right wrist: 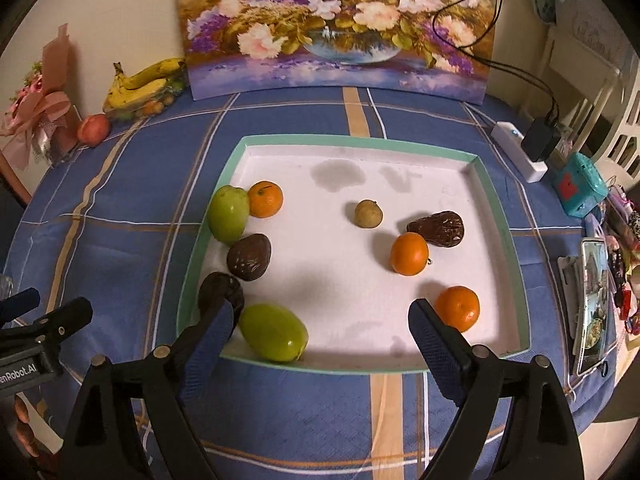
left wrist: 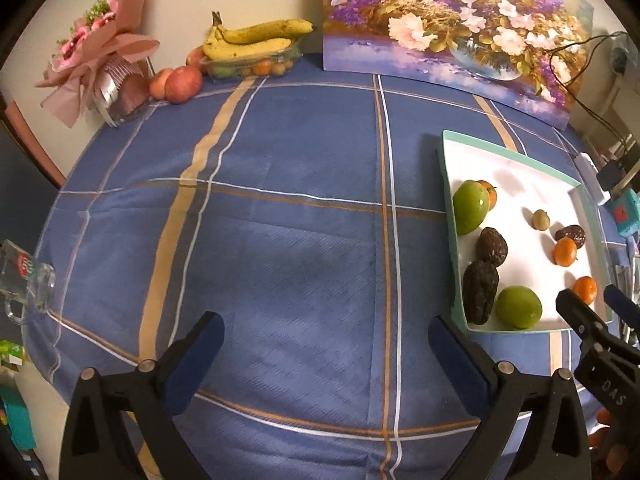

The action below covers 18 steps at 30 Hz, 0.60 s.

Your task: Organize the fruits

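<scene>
The worktop [left wrist: 288, 240], under a blue plaid cloth, carries a shallow white tray [right wrist: 360, 142] with a mint-green rim; the tray sits toward the right side, its near edge just ahead of the right gripper [right wrist: 320, 332]. That gripper's jaws stand wide apart over the tray's near rim and grip nothing; the left jaw overlaps a dark wrinkled fruit [right wrist: 214, 286] at the near-left corner, and the right jaw stands just beside a small orange [right wrist: 458, 306], though contact cannot be told.

Along the tray's left wall lie a green fruit [right wrist: 228, 213] touching another orange [right wrist: 265, 199], then a second dark fruit [right wrist: 249, 257]; a second green fruit [right wrist: 274, 332] lies against the near rim. Toward the right sit a small tan round fruit [right wrist: 368, 213], a third dark fruit [right wrist: 437, 228] and a third orange [right wrist: 409, 253] touching it. The tray's middle and far half are bare white apart from faint stains.

The left gripper [left wrist: 326, 334] hangs over open cloth left of the tray, jaws spread wide and empty; a broad stretch of bare cloth lies ahead of it.

At the far-left edge lie bananas [left wrist: 256, 36] on a clear box of small fruit, with two apples [left wrist: 182, 83] and a pink bouquet [left wrist: 96, 52] beside them; a flower painting [right wrist: 336, 28] leans on the wall behind the tray. A glass mug [left wrist: 24, 280] lies at the left rim; a power strip [right wrist: 518, 152], a teal box [right wrist: 578, 184] and a phone [right wrist: 592, 304] crowd the right edge.
</scene>
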{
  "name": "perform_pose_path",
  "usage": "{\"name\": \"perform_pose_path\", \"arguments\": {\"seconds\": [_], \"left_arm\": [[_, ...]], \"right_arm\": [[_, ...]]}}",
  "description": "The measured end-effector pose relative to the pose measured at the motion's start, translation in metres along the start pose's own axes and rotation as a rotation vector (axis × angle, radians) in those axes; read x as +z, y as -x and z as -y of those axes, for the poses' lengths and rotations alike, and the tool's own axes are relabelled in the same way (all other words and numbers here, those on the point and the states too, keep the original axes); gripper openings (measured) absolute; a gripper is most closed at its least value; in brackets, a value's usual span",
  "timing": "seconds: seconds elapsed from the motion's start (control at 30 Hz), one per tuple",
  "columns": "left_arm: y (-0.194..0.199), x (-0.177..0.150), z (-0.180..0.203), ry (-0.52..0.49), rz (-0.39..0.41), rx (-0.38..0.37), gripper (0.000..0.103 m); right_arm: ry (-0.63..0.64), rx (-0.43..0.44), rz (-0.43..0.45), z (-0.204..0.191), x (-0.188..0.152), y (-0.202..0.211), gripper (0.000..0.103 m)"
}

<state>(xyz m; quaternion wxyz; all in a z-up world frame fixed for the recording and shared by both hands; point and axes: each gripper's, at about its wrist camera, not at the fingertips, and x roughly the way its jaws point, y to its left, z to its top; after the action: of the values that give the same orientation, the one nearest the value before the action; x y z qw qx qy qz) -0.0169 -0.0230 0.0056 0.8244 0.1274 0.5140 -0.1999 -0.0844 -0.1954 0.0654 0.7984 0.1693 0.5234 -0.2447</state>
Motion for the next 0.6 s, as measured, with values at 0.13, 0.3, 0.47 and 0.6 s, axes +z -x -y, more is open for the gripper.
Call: {"name": "perform_pose_path", "arguments": {"seconds": [0.13, 0.3, 0.47, 0.6], "left_arm": [[0.006, -0.002, 0.001, 0.004, 0.005, 0.030, 0.103], [0.012, -0.003, 0.001, 0.008, 0.021, 0.038, 0.103], [0.015, -0.003, 0.006, -0.009, 0.029, 0.051, 0.103], [0.016, -0.003, 0.008, -0.018, 0.028, 0.055, 0.103]], "right_arm": [[0.007, -0.007, 0.022, -0.001, -0.009, 0.011, 0.090], [0.020, -0.013, 0.037, 0.000, -0.018, 0.020, 0.090], [0.015, -0.008, 0.042, 0.001, -0.018, 0.021, 0.090], [0.015, -0.004, 0.044, 0.001, -0.018, 0.022, 0.090]]}}
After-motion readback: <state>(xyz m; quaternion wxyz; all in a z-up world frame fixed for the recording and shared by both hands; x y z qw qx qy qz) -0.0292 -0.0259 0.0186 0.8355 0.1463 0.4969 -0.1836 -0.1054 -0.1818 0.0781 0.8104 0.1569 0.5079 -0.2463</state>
